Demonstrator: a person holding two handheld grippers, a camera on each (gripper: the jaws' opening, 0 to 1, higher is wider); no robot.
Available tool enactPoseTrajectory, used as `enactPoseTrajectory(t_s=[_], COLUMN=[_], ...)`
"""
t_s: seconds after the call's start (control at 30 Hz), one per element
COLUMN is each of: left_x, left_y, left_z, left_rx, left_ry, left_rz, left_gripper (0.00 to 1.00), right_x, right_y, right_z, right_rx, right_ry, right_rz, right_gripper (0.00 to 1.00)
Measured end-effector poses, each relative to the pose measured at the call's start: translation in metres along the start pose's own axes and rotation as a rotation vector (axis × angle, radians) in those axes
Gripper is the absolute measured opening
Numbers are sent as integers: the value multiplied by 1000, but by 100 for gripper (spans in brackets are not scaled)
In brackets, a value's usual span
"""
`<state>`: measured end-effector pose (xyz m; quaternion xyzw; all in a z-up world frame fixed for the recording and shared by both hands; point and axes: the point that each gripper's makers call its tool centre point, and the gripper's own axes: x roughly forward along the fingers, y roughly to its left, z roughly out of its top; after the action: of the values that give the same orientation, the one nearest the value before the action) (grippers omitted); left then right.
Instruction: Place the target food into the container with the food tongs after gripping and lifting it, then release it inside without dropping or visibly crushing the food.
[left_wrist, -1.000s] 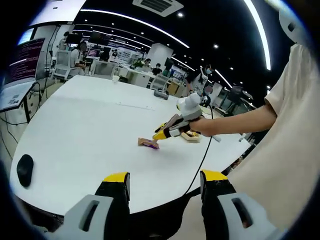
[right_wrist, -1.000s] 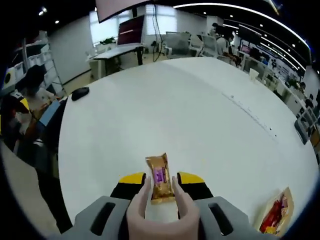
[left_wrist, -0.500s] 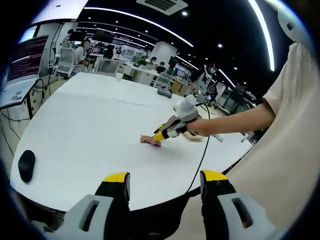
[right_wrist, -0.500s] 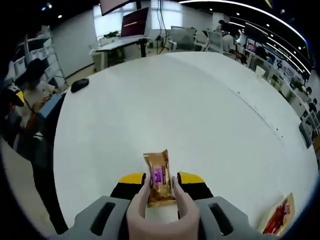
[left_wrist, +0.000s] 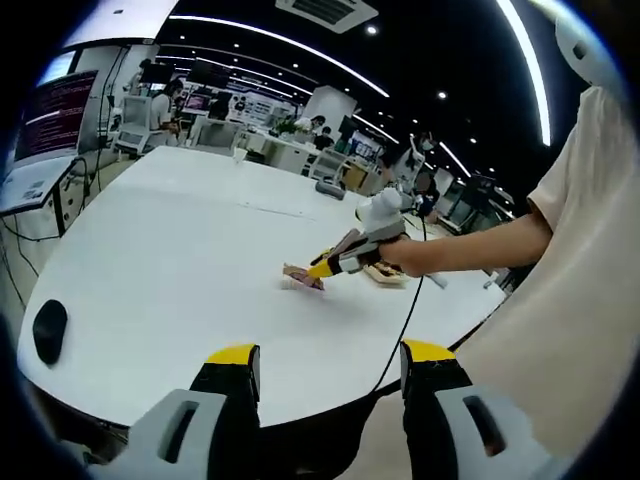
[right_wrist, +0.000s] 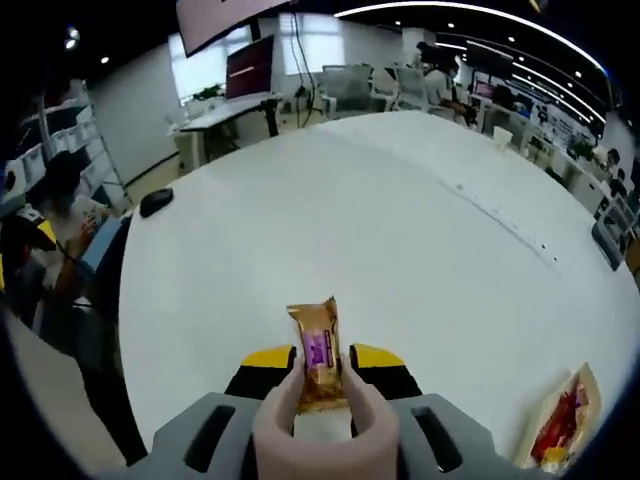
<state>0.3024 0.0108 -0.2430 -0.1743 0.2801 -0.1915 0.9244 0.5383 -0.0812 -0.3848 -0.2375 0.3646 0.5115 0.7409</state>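
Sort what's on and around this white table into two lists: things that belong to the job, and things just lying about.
Belonging to the job:
- snack packet, gripped in the pink tongs
- right gripper, working the tongs
- left gripper, held open near the table's edge

Lying about:
- black mouse near the table's edge
- red-and-yellow packet on the white table

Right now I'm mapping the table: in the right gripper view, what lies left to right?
Computer mouse → brown snack packet held between the tongs → red-and-tan packet near the table's edge.
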Motion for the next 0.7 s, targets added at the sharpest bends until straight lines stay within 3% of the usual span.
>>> enactPoseTrajectory(t_s=[0.03, 0.23, 0.4, 0.43, 0.47, 0.7], left_x=[10, 28, 34, 40, 42, 49], left_y=[-6, -20, -26, -34, -35, -42], left_z=[3, 11, 14, 14, 15, 20], left_rx=[-1, 26, 37, 49, 53, 79], left_ry=[-14, -19, -19, -13, -11, -4], left_rz=[-2, -33, -48, -64, -68, -82], left_gripper=[56, 56, 56, 56, 56, 56], right_x=[-34, -75, -90, -113, -119, -143], right_y=[-7, -18, -21, -28, -30, -46], right_z=[25, 51, 57, 67, 70, 77], right_rx=[116, 179, 194, 203, 202, 215], right_ry=[-135, -271, -302, -357, -369, -432], right_rz=[-15, -52, -54, -81, -88, -121], right_gripper=[20, 20, 20, 20, 20, 20])
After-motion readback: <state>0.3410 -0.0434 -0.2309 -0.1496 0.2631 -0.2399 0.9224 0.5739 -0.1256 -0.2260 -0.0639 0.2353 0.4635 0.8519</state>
